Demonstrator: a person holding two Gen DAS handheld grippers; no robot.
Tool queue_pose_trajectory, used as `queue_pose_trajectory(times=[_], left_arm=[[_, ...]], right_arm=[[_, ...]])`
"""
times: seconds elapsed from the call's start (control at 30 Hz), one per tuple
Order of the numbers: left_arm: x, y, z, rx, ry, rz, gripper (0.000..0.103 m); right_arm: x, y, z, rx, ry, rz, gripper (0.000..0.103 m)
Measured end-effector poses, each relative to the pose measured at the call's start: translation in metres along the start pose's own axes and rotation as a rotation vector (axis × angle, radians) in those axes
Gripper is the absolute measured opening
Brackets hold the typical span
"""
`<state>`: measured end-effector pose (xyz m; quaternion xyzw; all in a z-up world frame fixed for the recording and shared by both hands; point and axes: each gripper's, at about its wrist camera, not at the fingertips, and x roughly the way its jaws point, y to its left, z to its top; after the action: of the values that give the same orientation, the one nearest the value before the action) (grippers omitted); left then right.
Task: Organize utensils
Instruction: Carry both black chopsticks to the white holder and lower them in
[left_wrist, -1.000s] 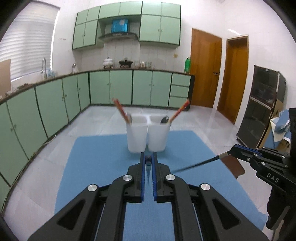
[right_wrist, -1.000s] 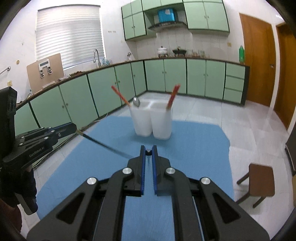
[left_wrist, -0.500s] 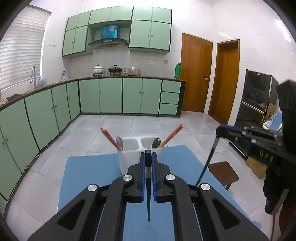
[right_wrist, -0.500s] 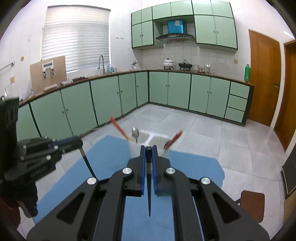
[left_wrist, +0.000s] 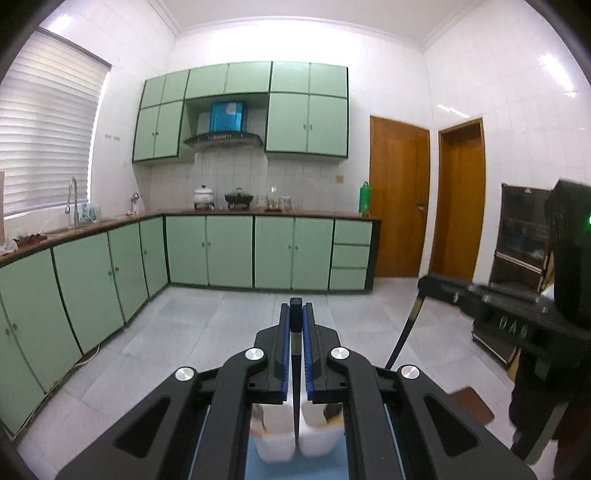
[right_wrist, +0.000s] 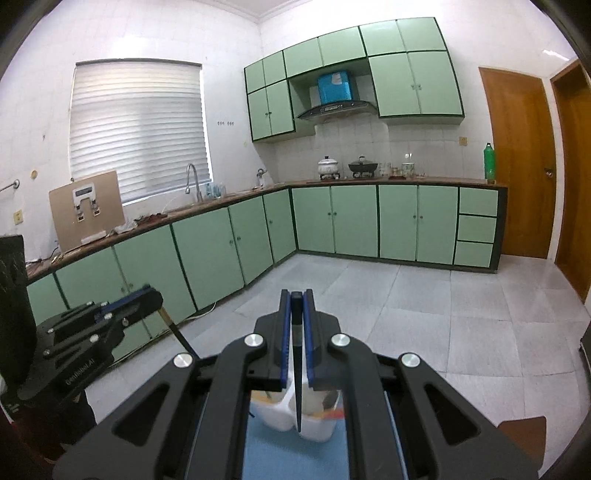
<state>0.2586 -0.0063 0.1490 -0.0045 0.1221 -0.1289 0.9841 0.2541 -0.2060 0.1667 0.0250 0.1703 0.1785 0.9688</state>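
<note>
Left wrist: left claw clamps black chopstick.

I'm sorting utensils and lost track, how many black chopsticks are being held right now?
2. One black chopstick hangs from the shut left gripper; the other chopstick hangs from the shut right gripper. Both hang above the white holder, whose contents are partly hidden.

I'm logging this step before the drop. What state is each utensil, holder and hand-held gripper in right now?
Left hand-held gripper: shut on a black chopstick, tip hanging down.
Right hand-held gripper: shut on another black chopstick, tip hanging down.
White utensil holder: upright on the blue mat, utensils already inside, mostly hidden by the fingers.
</note>
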Motion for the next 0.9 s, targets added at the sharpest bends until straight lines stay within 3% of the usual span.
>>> queue_pose_trajectory(times=[0.17,0.43,0.9], left_arm=[[0.036,0.004,0.0,-0.001,0.002,0.018,0.006],[0.088,0.014,-0.036,-0.024,0.083,0.021,0.006],[0.126,0.024,-0.09,-0.023,0.23,0.018,0.007]], right_arm=[[0.036,-0.007,-0.001,-0.005,0.008,-0.022,0.006],[0.086,-0.012,-0.027,0.0,0.084,-0.033,0.006],[0.109,0.0,-0.081,-0.015,0.199,-0.05,0.01]])
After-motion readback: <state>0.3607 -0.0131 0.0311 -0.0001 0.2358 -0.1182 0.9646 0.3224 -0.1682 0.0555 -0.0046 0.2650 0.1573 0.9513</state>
